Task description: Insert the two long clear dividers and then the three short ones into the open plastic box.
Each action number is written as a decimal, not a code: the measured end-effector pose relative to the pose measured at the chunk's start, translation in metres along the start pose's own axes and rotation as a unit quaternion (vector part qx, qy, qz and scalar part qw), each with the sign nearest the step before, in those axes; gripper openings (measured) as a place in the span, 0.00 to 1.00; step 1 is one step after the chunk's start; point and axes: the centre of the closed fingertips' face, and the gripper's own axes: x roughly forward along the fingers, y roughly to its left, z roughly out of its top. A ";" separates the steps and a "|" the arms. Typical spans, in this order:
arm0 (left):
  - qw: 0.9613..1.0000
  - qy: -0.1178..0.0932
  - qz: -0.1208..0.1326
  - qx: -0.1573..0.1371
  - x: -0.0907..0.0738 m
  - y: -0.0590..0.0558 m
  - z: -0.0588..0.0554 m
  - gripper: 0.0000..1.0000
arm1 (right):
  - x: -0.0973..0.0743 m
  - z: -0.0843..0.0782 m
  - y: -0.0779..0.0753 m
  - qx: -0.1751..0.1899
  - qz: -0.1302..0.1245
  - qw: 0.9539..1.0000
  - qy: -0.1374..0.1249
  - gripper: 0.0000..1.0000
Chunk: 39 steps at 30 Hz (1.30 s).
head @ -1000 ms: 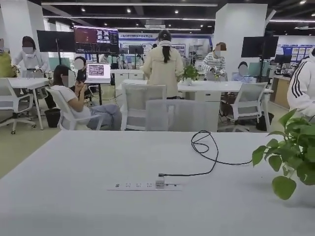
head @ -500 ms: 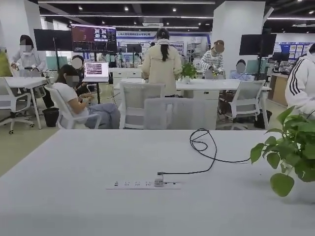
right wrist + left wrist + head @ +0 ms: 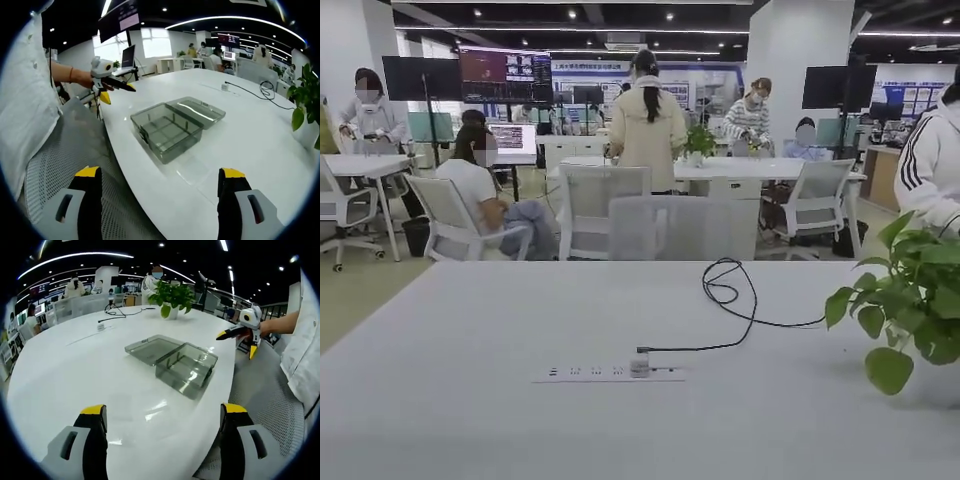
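Two hand-held grippers with black jaws and yellow tips, both unladen. Left gripper (image 3: 163, 410): jaws spread wide apart, nothing between them, hovering over the near rim of a white round-edged worktable (image 3: 75, 370). Right gripper (image 3: 160, 172): jaws likewise wide apart and empty, poised at the table's edge above a grey mesh chair seat (image 3: 75, 145).

One smoky clear rectangular plastic box (image 3: 180, 382): rests on the table between the two grippers and apart from both, near the table's edge. Its hinged lid (image 3: 152, 347) is thrown open and lies flat on the tabletop beside the tray.

One green leafy plant in a white pot (image 3: 172, 295), standing farther along the table, well apart from the box.

One white power strip (image 3: 610, 373) set in the tabletop, with a looped black cable (image 3: 730, 300) plugged into it.
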 end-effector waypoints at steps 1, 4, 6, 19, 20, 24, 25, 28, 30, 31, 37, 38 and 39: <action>1.000 0.009 0.004 -0.004 0.000 0.003 -0.003 0.95 | 0.000 0.000 0.000 0.000 0.000 1.000 -0.001 0.97; 1.000 0.020 0.012 -0.002 0.001 0.014 -0.005 0.92 | 0.000 0.001 0.000 0.003 -0.001 1.000 -0.002 0.97; 0.999 0.031 0.019 -0.003 0.001 0.020 -0.008 0.88 | 0.000 0.001 -0.001 0.003 -0.001 1.000 -0.003 0.96; 0.992 0.110 0.049 -0.042 0.008 0.049 -0.032 0.69 | 0.000 -0.001 -0.002 0.012 -0.006 1.000 -0.005 0.96; 0.991 0.114 0.052 -0.042 0.009 0.051 -0.033 0.66 | 0.000 -0.001 -0.002 0.012 -0.007 1.000 -0.005 0.95; 0.988 0.133 0.065 -0.047 0.011 0.059 -0.038 0.59 | 0.000 -0.002 -0.002 0.013 -0.009 1.000 -0.006 0.95; 0.987 0.136 0.067 -0.046 0.012 0.061 -0.039 0.58 | 0.000 -0.002 -0.002 0.014 -0.009 1.000 -0.005 0.95; 0.985 0.155 0.072 -0.039 0.014 0.064 -0.042 0.54 | 0.000 -0.002 -0.003 0.015 -0.010 1.000 -0.006 0.95; 0.983 0.166 0.073 -0.039 0.016 0.065 -0.045 0.52 | 0.000 -0.002 -0.003 0.015 -0.009 1.000 -0.005 0.95; 0.982 0.171 0.074 -0.040 0.016 0.066 -0.046 0.52 | 0.001 -0.001 -0.004 0.015 -0.009 1.000 -0.006 0.95; 0.975 0.204 0.077 -0.038 0.019 0.068 -0.057 0.50 | 0.002 0.001 -0.004 0.016 -0.009 1.000 -0.008 0.95; 0.975 0.206 0.077 -0.037 0.020 0.069 -0.058 0.49 | 0.002 0.001 -0.004 0.016 -0.010 1.000 -0.008 0.95; 0.974 0.212 0.078 -0.035 0.020 0.070 -0.060 0.49 | 0.002 0.001 -0.004 0.017 -0.010 1.000 -0.008 0.95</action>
